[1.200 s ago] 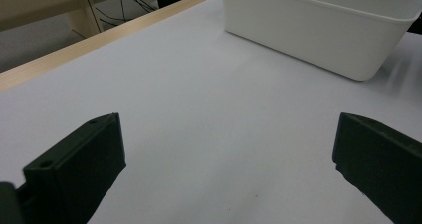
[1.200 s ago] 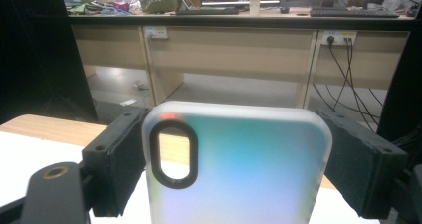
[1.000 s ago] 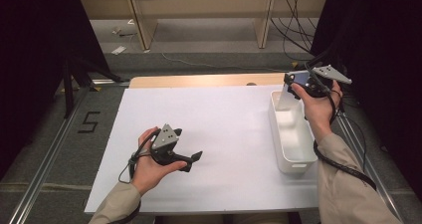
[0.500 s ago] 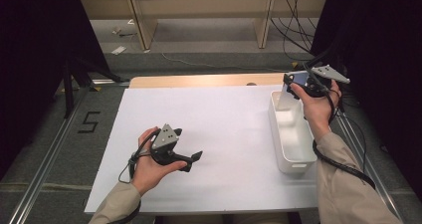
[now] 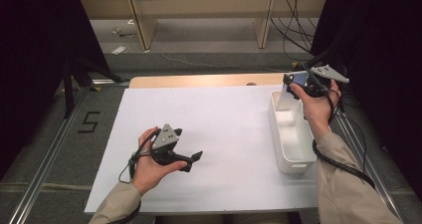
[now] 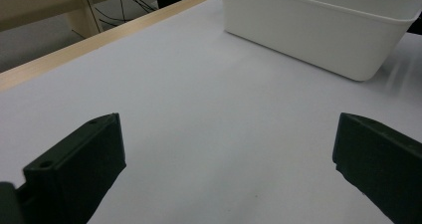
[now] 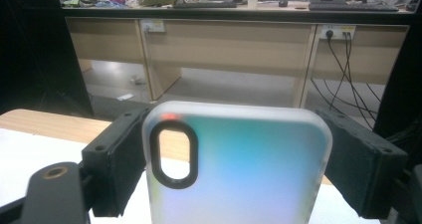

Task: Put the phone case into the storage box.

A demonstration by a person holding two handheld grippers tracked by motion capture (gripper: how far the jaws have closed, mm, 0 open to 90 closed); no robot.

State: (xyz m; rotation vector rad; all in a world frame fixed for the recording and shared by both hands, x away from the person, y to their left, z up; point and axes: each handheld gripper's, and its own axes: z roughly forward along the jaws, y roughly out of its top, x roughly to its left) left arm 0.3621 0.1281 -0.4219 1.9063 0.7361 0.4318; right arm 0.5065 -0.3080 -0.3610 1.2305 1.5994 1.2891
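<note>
A translucent phone case with a pale blue-green sheen and a black-ringed camera cutout stands upright between the black jaws of my right gripper, which press on both its sides. From above, that right gripper holds the case over the far end of the white bin. My left gripper rests low over the white table sheet at the front left, jaws wide apart with nothing between them. Its own view shows the bare sheet between the jaws and the bin beyond.
The bin stands along the right side of the sheet, its inside bare where I can see it. A wooden table edge runs behind the sheet. Desks, cables and floor lie beyond. Metal rails flank the table.
</note>
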